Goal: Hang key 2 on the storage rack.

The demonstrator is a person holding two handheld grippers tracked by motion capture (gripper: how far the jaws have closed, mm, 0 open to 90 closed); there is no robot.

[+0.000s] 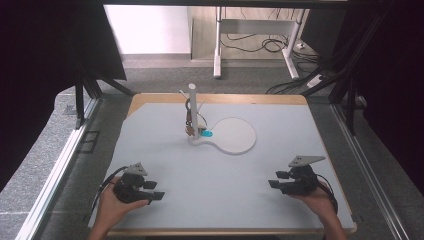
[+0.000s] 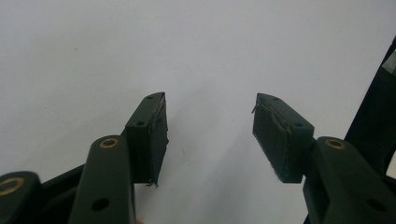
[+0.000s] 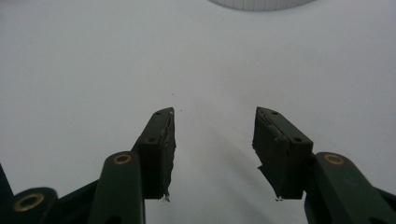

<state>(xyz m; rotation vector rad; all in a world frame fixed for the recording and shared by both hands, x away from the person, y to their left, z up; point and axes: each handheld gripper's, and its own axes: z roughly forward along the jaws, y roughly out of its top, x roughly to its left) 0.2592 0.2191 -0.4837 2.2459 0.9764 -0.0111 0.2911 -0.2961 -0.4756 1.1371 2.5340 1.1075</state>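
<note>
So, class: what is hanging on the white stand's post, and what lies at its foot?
A dark cord or keyring-like item hangs on the post; too small to identify. A blue piece lies at the foot, beside the round base. The post hides its back.

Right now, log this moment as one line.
left gripper: open, empty | right gripper: open, empty | white stand: mid-table, untouched

The near half of the tabletop (image 1: pixel 220 175) lies bare between the two grippers. Farther back, a white stand (image 1: pixel 193 107) with an upright post and a round flat base (image 1: pixel 235 135) blocks the middle; room passes on either side.
</note>
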